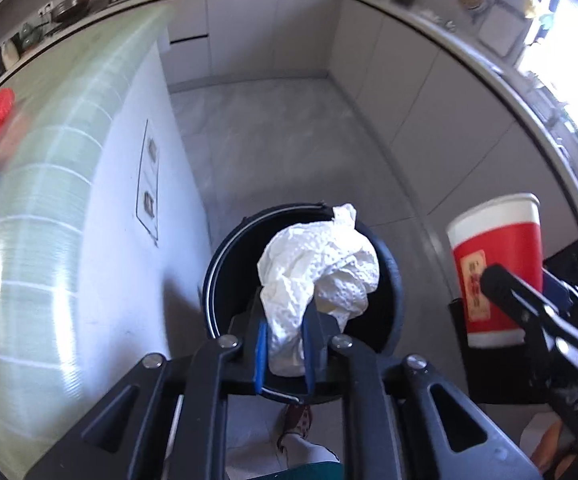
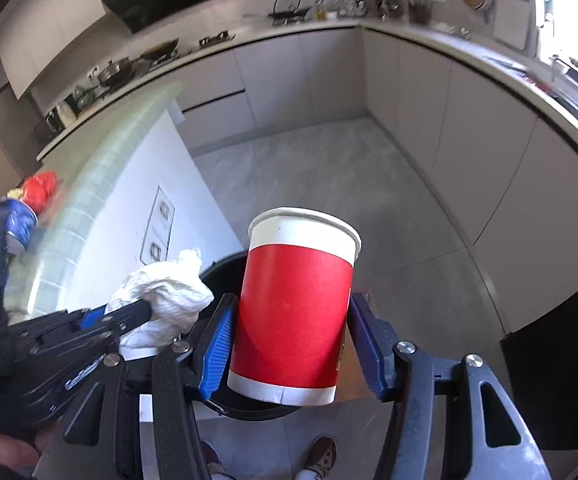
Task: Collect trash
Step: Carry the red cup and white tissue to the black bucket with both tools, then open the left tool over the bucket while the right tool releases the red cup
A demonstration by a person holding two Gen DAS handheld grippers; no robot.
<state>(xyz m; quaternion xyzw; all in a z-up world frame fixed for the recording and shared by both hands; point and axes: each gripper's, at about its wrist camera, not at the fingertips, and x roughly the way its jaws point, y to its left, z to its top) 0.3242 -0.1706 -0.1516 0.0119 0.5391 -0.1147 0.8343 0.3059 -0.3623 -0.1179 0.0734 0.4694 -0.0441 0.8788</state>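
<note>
A crumpled white paper towel is pinched between the blue pads of my left gripper, directly over the mouth of a round black trash bin on the floor. My right gripper is shut on a red paper cup with a white rim, held upright just right of the bin. In the left wrist view the cup and right gripper sit at the right. The right wrist view shows the left gripper and paper towel at the left.
A table with a green checked cloth and a white side panel stands left of the bin, with a red bag and a blue can on it. Grey cabinets ring the tiled floor. A person's shoes are below. A black unit stands at the right.
</note>
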